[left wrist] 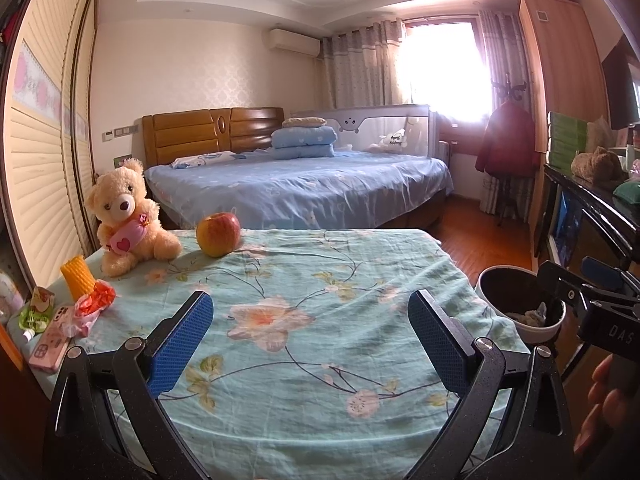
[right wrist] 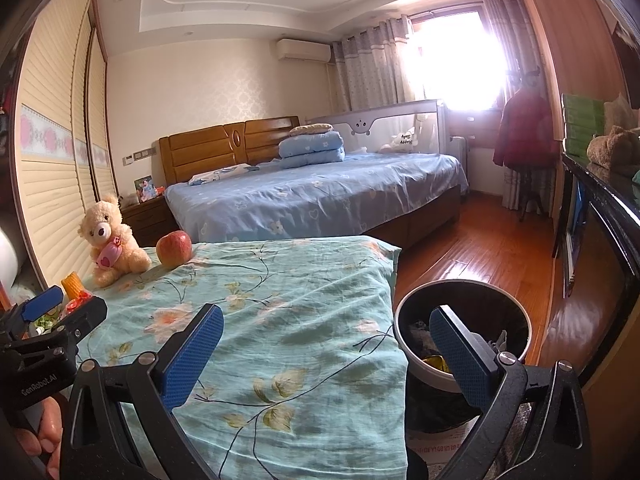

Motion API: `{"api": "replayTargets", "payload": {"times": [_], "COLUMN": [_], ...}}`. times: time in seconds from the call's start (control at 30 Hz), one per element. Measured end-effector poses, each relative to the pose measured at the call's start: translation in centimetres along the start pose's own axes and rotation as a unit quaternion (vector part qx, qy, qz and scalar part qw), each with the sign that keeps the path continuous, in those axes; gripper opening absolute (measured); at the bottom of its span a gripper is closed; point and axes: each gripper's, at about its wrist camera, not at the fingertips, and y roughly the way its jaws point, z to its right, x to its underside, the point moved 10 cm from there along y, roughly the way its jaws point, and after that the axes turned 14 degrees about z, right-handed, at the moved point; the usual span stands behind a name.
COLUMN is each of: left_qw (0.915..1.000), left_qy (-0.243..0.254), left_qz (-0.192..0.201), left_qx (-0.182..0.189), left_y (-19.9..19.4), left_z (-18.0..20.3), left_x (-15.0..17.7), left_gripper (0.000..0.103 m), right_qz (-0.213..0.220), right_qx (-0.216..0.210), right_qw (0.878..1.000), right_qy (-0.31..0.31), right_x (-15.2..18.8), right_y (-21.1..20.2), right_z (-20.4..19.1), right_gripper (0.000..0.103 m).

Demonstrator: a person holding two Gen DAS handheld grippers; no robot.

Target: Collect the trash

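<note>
We hold both tools above the floral cloth (left wrist: 320, 280) that covers the table, and neither carries anything: the left gripper (left wrist: 310, 340) has its blue pads spread wide apart over the middle of the cloth, and the right gripper (right wrist: 326, 354) is likewise spread, one pad over the cloth edge and the other over the trash bin (right wrist: 404, 336). The bin stands on the floor just beside the table's right edge and already holds some scraps. The remaining trash, a red and pink crumpled wrapper (left wrist: 94, 306) and a green wrapper (left wrist: 34, 314), lies at the near left corner of the table. We judge this cluster to be the main hazard: the wrappers touch or overlap a pink phone (left wrist: 50, 346), and a yellow corn-shaped object (left wrist: 78, 282) stands just behind them, so a wide closing stroke could catch the phone or knock the corn over the edge. The teddy bear (left wrist: 124, 216) and apple (left wrist: 218, 234) sit farther back and are not trash; a careless reach could set the apple rolling. Thin wrappers may also slip from the pads before reaching the bin.
</note>
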Motion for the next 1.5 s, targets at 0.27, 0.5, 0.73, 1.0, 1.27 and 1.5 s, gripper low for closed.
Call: {"api": "replayTargets", "payload": {"times": [0.27, 0.5, 0.73, 1.0, 1.27, 1.5], "left_qw": [1.0, 1.0, 1.0, 0.9999, 0.9999, 0.9998], "left_qy": [0.0, 0.0, 0.002, 0.004, 0.005, 0.005], "left_qz": [-0.001, -0.002, -0.006, -0.009, -0.013, -0.015], "left_qx": [0.002, 0.003, 0.004, 0.007, 0.007, 0.007], "left_y": [0.2, 0.3, 0.7, 1.0, 1.2, 1.2], "left_z": [-0.1, -0.1, -0.2, -0.1, -0.2, -0.2], "left_x": [0.0, 0.1, 0.3, 0.6, 1.0, 1.1], "left_gripper": [0.1, 0.1, 0.1, 0.1, 0.1, 0.1], "right_qz": [0.0, -0.001, -0.002, -0.008, -0.009, -0.011], "right_qx": [0.001, -0.002, -0.003, -0.006, -0.008, -0.009], "right_qw": [1.0, 1.0, 1.0, 1.0, 1.0, 1.0], "right_qy": [-0.001, 0.0, 0.0, 0.002, 0.003, 0.005], "right_x": [0.0, -0.1, -0.1, 0.0, 0.1, 0.2], "right_y": [-0.1, -0.2, -0.1, 0.1, 0.2, 0.2], "right_z": [-0.1, -0.2, -0.2, -0.4, -0.4, -0.3], "right_gripper": [0.103, 0.103, 0.103, 0.103, 0.103, 0.103]}}
